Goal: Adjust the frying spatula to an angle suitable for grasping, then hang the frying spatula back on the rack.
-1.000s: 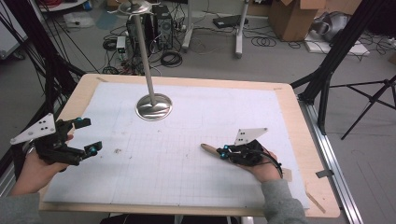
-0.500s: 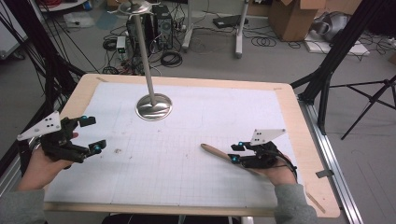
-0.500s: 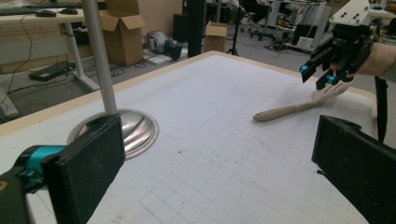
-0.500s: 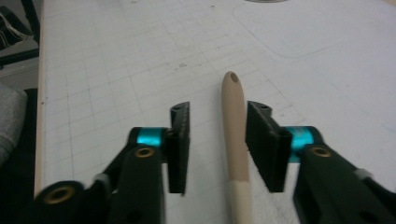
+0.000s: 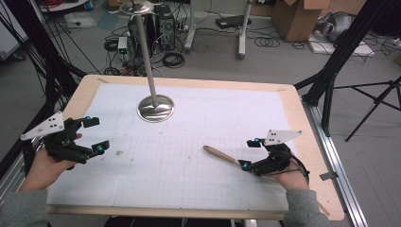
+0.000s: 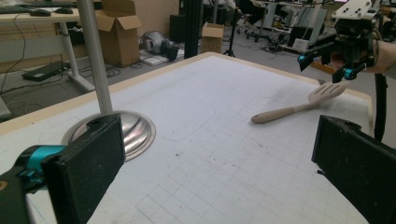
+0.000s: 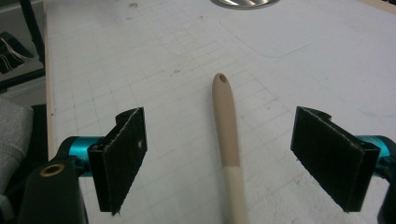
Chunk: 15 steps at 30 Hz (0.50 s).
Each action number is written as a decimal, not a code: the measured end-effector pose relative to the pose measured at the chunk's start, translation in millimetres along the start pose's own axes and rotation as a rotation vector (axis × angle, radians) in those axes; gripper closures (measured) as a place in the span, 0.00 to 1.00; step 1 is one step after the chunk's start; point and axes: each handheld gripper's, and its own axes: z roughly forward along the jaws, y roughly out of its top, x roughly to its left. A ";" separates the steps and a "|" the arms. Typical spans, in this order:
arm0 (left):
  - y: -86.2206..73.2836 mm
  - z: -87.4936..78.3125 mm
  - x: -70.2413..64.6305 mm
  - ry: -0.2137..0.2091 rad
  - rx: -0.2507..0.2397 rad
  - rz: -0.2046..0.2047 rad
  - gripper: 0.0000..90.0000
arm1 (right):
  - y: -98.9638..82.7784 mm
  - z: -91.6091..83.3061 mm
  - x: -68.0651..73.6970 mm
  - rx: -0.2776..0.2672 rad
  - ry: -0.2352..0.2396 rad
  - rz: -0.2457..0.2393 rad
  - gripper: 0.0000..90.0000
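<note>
My left gripper [image 5: 90, 135] waits wide open and empty at the table's left edge, clear of the steel stand base [image 5: 155, 108]. My right gripper [image 5: 250, 153] has just been opening, pads off the spatula [image 5: 221, 155], which lies flat on the gridded mat [image 5: 189, 142] between its jaws. The left gripper view reveals the slotted blade [image 6: 329, 91]; the right gripper view shows the handle's hanging hole [image 7: 222, 78].

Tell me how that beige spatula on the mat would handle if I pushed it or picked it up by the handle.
The spatula lies flat on the mat, so a push would probably slide or pivot it rather than roll it. The slim handle and slotted head suggest it is light. The head looks like silicone and may flex; the handle holds straight, so it is likely stiff.
</note>
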 end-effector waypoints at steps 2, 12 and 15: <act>-0.1 0.8 -0.4 -0.001 0.003 0.000 0.04 | -1.2 -2.8 -0.9 0.010 -0.006 -0.005 0.20; -0.8 2.0 0.2 -0.004 0.005 -0.002 0.04 | -5.7 -6.3 -4.2 0.039 -0.014 -0.010 0.19; -1.0 2.2 0.8 -0.006 0.004 0.002 0.04 | -8.7 -6.6 -7.0 0.051 -0.024 -0.001 0.18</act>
